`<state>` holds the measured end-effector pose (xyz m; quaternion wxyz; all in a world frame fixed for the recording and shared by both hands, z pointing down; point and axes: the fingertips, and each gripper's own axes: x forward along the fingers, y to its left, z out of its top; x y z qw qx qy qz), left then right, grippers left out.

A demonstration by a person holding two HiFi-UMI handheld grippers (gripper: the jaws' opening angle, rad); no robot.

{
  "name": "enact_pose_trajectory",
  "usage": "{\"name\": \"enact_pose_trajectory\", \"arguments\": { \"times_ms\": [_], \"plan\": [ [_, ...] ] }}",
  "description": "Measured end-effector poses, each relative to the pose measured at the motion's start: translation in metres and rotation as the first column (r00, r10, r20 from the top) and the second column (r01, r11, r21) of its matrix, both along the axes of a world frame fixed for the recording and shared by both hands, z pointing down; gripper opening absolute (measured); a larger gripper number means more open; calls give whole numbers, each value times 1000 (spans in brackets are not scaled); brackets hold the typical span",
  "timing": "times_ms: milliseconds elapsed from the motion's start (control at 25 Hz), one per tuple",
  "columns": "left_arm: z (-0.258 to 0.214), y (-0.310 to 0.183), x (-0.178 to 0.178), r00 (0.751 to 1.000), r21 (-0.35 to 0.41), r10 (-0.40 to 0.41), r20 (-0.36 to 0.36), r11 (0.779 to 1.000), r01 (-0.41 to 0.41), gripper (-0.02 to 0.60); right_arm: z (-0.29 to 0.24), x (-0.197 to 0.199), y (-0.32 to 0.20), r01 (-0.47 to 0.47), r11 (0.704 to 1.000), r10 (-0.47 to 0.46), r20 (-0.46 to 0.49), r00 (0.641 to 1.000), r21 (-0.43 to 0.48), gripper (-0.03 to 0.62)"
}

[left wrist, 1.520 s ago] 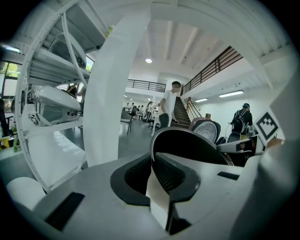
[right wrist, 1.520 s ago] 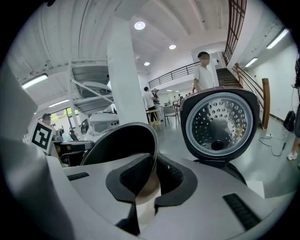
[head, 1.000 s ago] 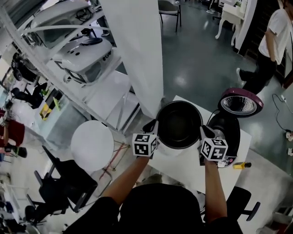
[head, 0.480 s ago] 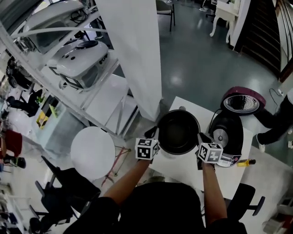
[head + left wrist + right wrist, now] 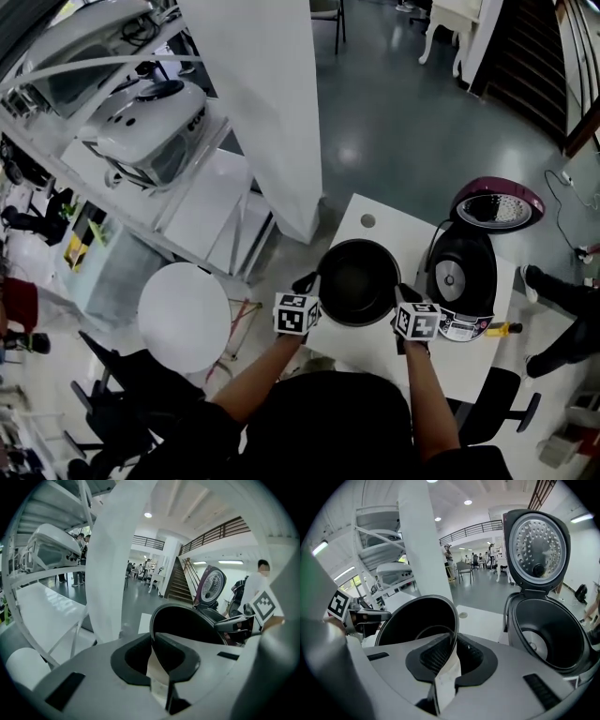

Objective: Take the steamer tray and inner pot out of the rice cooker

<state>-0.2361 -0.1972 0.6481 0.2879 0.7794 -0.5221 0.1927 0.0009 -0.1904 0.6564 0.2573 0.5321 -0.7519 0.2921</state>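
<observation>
the risk is a slip or tilt: the inner pot (image 5: 356,281) is held only by thin rim pinches, so one side dropping ahead of the other could tip it onto the tabletop (image 5: 394,234) or knock the open rice cooker (image 5: 459,281) just to its right. the left gripper (image 5: 307,284) jaws clench the pot's left rim and the right gripper (image 5: 401,292) jaws its right rim, with the wall between each pair.

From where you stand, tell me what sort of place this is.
Probably a big open workshop or demo hall, not a home kitchen: a polished grey floor, white metal shelving stacked with white machines, and a dark railed staircase.
</observation>
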Motion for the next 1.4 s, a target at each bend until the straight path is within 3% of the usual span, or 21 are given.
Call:
{"name": "enact_pose_trajectory", "arguments": {
  "times_ms": [440,960,1240,1400],
  "plan": [
    [42,13,-5,1000,-90,-2,-16,996,1,18,49,-7,23,17,994,-15,22,1000,-107,37],
    [67,11,-10,1000,-133,-2,-22,991,-1,20,63,-12,22,29,989,-30,-2,1000,-148,40],
    [70,8,-11,997,-114,2,-78,993,-11,21,61,-14,17,15,991,-17,-12,1000,-135,43],
    [68,9,-9,997,-95,23,-76,995,-31,26,61,-13,19,16,992,-14,20,1000,-126,48]
  ]
}}
